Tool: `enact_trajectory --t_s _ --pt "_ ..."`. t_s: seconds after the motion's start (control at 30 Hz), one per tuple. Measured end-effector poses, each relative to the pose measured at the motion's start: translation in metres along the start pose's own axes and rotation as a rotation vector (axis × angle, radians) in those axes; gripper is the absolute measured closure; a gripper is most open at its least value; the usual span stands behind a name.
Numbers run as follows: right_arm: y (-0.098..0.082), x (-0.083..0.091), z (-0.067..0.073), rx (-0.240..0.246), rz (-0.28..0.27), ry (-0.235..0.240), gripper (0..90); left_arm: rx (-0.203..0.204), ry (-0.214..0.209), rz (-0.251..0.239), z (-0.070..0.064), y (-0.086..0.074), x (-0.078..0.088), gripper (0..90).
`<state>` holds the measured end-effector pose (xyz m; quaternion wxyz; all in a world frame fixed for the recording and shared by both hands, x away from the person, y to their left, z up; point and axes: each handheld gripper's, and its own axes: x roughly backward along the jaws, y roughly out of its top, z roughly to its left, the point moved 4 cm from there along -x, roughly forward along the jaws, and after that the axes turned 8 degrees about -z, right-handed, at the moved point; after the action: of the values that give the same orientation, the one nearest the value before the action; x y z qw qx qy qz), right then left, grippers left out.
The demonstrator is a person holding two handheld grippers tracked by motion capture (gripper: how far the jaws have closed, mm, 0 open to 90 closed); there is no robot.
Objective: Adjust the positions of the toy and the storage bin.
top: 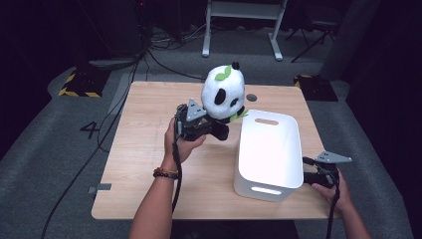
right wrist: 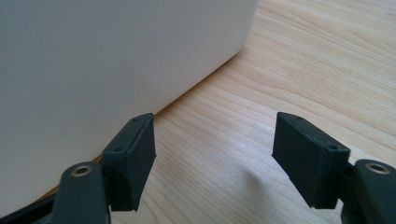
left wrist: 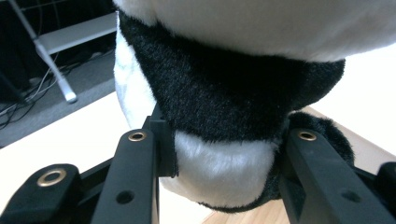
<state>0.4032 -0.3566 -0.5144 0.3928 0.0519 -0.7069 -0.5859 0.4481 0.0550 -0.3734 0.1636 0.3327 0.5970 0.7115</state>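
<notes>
Landmark: the white bin (top: 269, 175), standing open-topped on the wooden table (top: 144, 169); everything below is placed against it.

Panda toy (top: 223, 92): upright just beside the bin's far left corner, its head higher than the rim. I judge it is held there, close and high, so it can go over the rim and down into the bin.

Left gripper (top: 195, 124): to the left of the bin, clamped on the panda's lower body. In the left gripper view the two jaws press into the white belly fur (left wrist: 219, 163) from either side, below the black band. A low grip leaves the heavy head free, so the toy may lean.

Right gripper (top: 318, 169): just beside the bin's right wall near its front corner, low over the table. Its jaws stand apart with nothing between them; in the right gripper view bare wood shows in the gap and the bin wall (right wrist: 116, 60) lies close by one jaw.

Likely purpose: the empty hand waits by the wall, seemingly ready to steady the bin.
</notes>
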Motion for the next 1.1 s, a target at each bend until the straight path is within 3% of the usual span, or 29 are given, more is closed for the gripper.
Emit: enact_trajectory --t_s 0.17,0.43,0.57,0.73,1.1 --pt "0.002 -0.002 0.005 0.014 0.0 0.016 29.3 -0.021 -0.024 -0.018 -0.007 0.012 0.003 60.7" --pt "0.008 -0.01 0.013 0.031 0.002 0.003 30.5 -0.012 -0.101 -0.073 -0.029 0.036 0.001 60.5" --pt "0.009 -0.011 0.015 0.02 -0.003 0.008 30.4 -0.05 -0.136 -0.073 -0.044 0.044 -0.005 60.4" --pt "0.007 -0.007 0.014 0.023 -0.001 0.013 27.8 -0.064 -0.178 -0.063 -0.057 0.047 -0.014 60.4" --pt "-0.006 0.007 -0.007 -0.012 0.01 -0.048 27.2 -0.074 -0.242 -0.032 -0.085 0.038 -0.04 60.2"
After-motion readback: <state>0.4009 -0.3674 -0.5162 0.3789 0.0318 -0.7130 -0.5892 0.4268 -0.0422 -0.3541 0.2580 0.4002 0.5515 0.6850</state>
